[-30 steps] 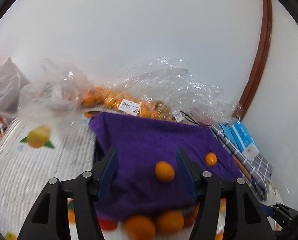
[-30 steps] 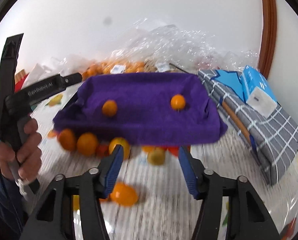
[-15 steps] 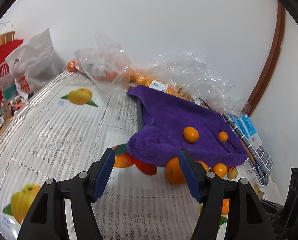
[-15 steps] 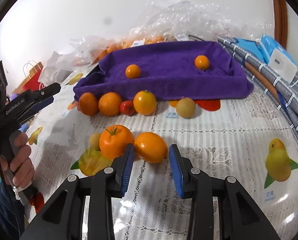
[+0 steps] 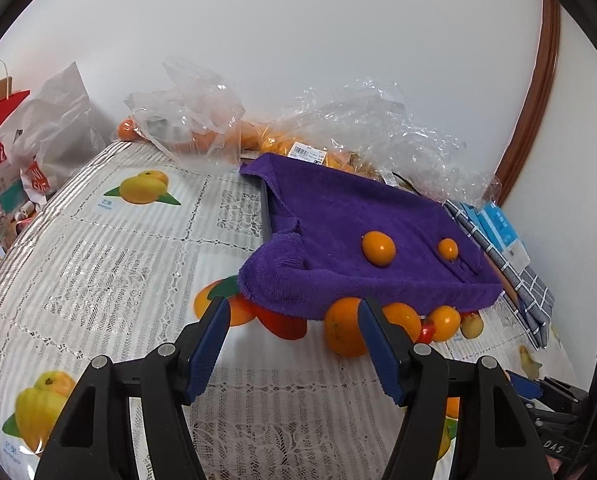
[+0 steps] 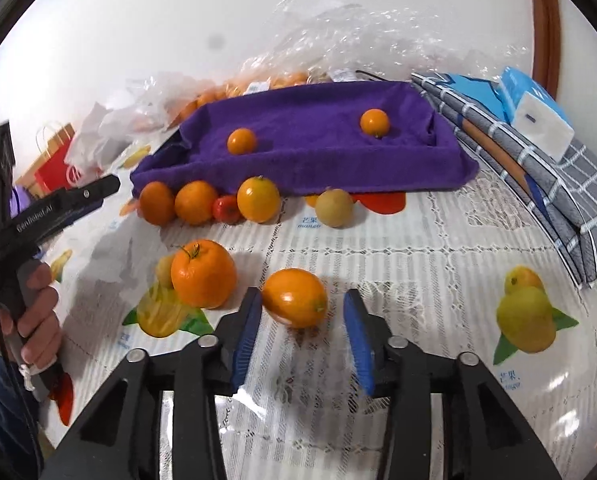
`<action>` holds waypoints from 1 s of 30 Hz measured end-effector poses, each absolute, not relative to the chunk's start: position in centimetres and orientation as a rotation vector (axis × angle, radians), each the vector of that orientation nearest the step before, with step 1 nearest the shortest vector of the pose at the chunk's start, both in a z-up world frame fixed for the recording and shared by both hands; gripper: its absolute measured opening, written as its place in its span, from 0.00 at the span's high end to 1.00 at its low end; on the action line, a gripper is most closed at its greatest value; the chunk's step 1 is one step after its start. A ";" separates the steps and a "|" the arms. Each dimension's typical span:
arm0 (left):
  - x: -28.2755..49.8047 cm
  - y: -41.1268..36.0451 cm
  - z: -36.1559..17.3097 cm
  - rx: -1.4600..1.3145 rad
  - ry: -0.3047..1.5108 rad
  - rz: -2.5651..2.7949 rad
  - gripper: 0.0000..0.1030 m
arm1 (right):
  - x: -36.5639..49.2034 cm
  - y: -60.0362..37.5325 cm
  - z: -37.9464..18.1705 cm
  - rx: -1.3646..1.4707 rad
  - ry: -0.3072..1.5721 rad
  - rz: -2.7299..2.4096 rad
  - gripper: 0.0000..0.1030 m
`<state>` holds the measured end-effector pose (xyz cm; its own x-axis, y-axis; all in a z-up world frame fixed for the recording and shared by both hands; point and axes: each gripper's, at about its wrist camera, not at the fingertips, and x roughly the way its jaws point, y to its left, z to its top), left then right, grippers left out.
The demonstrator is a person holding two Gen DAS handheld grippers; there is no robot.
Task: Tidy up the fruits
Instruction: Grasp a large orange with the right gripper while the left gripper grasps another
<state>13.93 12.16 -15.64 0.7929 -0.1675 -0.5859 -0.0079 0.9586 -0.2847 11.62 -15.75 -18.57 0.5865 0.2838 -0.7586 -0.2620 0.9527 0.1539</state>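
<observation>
left wrist view: the left tool [image 5: 294, 344] hangs wide open and empty over the worktop [image 5: 98, 248]. ahead of it, 2 small oranges sit on the purple towel [image 5: 338, 216]; more fruit lines the towel's near edge.

right wrist view: the right tool [image 6: 298, 328] is partly open, straddling an oval orange [image 6: 295, 297]. its left pad looks to touch the fruit; the right pad stands apart. the orange's long axis runs across the gap, its tip toward the right pad. step in hand: the grasp. next: close, then lift toward the towel.
</observation>
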 end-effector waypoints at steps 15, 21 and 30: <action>15.8 9.1 -16.3 -0.241 0.734 -0.229 0.38 | 11.1 -16.6 -18.0 0.033 0.829 0.260 0.68; 17.1 9.3 -17.3 -0.312 0.786 -0.247 0.47 | 11.0 -15.8 -18.2 0.006 0.832 0.278 0.68; 16.7 8.9 -17.5 -0.305 0.782 -0.278 0.64 | 11.0 -16.6 -18.0 0.054 0.823 0.281 0.68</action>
<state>16.73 8.87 -17.51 0.6773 -0.3552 -0.6443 0.1320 0.9202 -0.3685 11.02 -16.64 -18.02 0.6455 0.2673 -0.7155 -0.2256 0.9617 0.1557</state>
